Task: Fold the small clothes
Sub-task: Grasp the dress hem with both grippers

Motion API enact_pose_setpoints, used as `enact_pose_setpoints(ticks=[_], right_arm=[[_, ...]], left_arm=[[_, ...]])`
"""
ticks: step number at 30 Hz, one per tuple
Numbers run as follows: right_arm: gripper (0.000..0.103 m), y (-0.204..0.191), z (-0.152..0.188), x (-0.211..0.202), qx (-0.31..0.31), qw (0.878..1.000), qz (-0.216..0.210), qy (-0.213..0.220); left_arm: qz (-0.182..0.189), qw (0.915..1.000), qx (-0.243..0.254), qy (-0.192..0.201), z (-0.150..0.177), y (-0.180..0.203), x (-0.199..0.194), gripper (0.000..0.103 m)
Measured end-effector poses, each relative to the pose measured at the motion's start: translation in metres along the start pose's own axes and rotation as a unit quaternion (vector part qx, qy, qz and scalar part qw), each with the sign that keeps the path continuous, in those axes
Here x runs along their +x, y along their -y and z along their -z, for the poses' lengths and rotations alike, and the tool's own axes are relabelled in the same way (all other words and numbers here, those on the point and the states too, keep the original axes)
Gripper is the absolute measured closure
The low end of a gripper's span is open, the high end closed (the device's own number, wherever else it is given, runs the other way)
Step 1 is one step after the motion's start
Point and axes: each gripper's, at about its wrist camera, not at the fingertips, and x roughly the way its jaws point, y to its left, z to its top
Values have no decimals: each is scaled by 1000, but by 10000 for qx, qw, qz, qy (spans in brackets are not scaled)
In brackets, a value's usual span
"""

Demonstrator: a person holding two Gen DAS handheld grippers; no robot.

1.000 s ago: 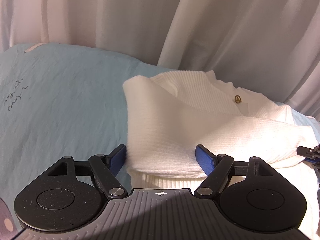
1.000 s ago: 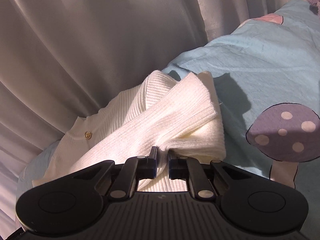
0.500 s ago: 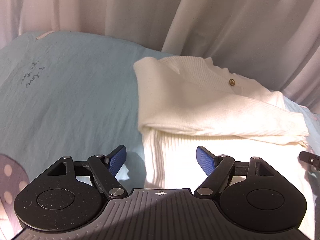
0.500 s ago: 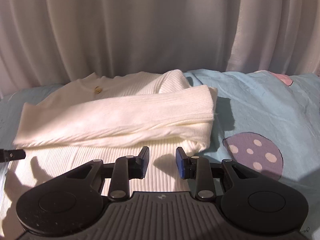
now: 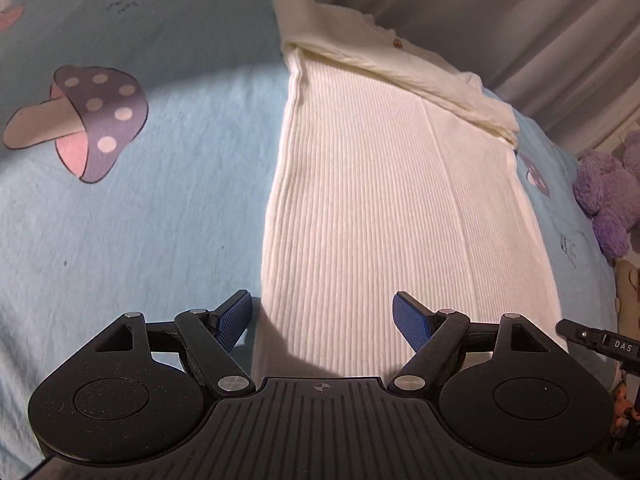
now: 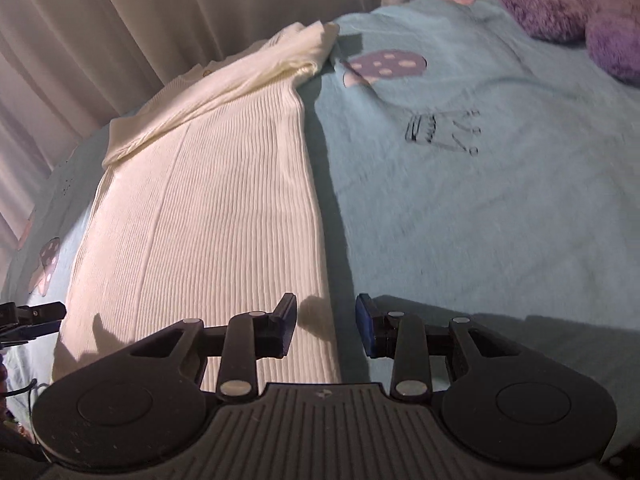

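A white ribbed knit sweater (image 5: 384,184) lies flat on the light blue bedsheet (image 5: 140,240), its sleeves folded across the chest at the far end, with a small gold button (image 5: 397,43) near the collar. My left gripper (image 5: 322,318) is open and empty above the sweater's near left hem corner. The sweater also shows in the right wrist view (image 6: 208,216). My right gripper (image 6: 326,326) is open and empty over the sweater's near right hem edge. The left gripper's tip (image 6: 36,314) shows at the far left of the right wrist view.
The bedsheet (image 6: 480,200) has mushroom prints (image 5: 88,116) and a crown drawing (image 6: 444,132). A purple plush toy (image 6: 576,8) lies at the bed's far right. White curtains (image 5: 500,12) hang behind the bed.
Both grippers have pulled back from the folded sleeves to the sweater's hem end. The right gripper let go of the sleeve and opened wider. The sleeves stay folded across the chest.
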Motion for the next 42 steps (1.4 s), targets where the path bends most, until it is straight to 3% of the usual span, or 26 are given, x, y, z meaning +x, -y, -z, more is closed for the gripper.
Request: enact_pose_setpoints(ticks=[3,6,12,14,18,22,32,38,42], right_arm=[[71,2,10,-9,-82,9998,-93,-158],[72,3,17,-13,-110,9988,-340,-328],[85,9,17,-10,-9,9969,-634,-474],[91,12,17,-8,40,9961,-717,-508],[96,15,17,-5,183,9942,-901,-560],[97,28,12,-5,783,9863,-1331,-582],[97,37,-16,-8,1566,9658,-2068,-8],[98,31,-54,-4,1680,9596,-2158,665],[98,21,-85,10,1441,9674,-1828,996]], left_arm=[[-80,9998,129,-104,12,6,-4,22],[-45,9998,62,-201,21,5,-9,31],[57,9981,-502,-365,29,-16,-18,73],[108,9959,-782,-434,30,-26,-17,93],[239,9948,-893,-428,30,-31,-15,93],[326,9941,-989,-310,29,-31,-18,95],[1246,9794,-1528,429,-8,-41,-41,96],[1395,9716,-1664,938,-47,-44,-40,96],[1292,9713,-1691,1066,-74,-49,-27,96]])
